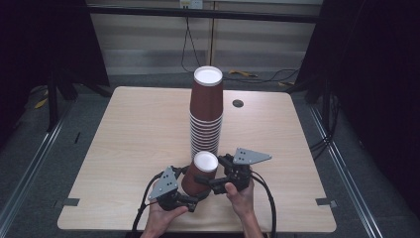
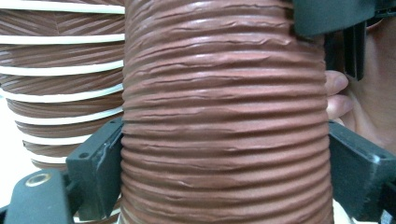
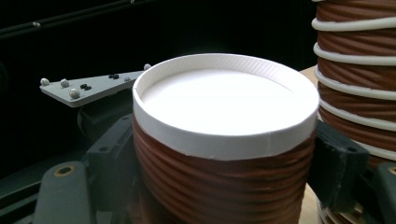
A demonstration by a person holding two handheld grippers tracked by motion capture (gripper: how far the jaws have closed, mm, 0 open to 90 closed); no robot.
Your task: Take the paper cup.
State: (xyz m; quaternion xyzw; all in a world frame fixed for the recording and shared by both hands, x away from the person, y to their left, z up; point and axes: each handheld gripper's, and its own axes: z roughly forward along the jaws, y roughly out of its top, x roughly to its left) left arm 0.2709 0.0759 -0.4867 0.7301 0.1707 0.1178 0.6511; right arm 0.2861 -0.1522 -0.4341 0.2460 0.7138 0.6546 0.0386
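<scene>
A brown ribbed paper cup (image 1: 199, 174) is held upside down, its white base up, just above the table's front edge and leaning slightly left. My left gripper (image 1: 190, 195) grips its lower body; in the left gripper view both black jaws press the ribbed wall (image 2: 224, 116). My right gripper (image 1: 212, 181) clamps it higher up, with both jaws just under the white base rim (image 3: 224, 140) in the right gripper view. Directly behind stands a tall stack of the same upside-down cups (image 1: 206, 114), which is also beside the held cup (image 2: 60, 84) (image 3: 359, 70).
The wooden table (image 1: 133, 134) has a small dark cable hole (image 1: 237, 103) right of the stack. Dark curtains flank both sides, and cables lie on the floor behind. The person's hands (image 1: 237, 196) and both trailing cables sit at the front edge.
</scene>
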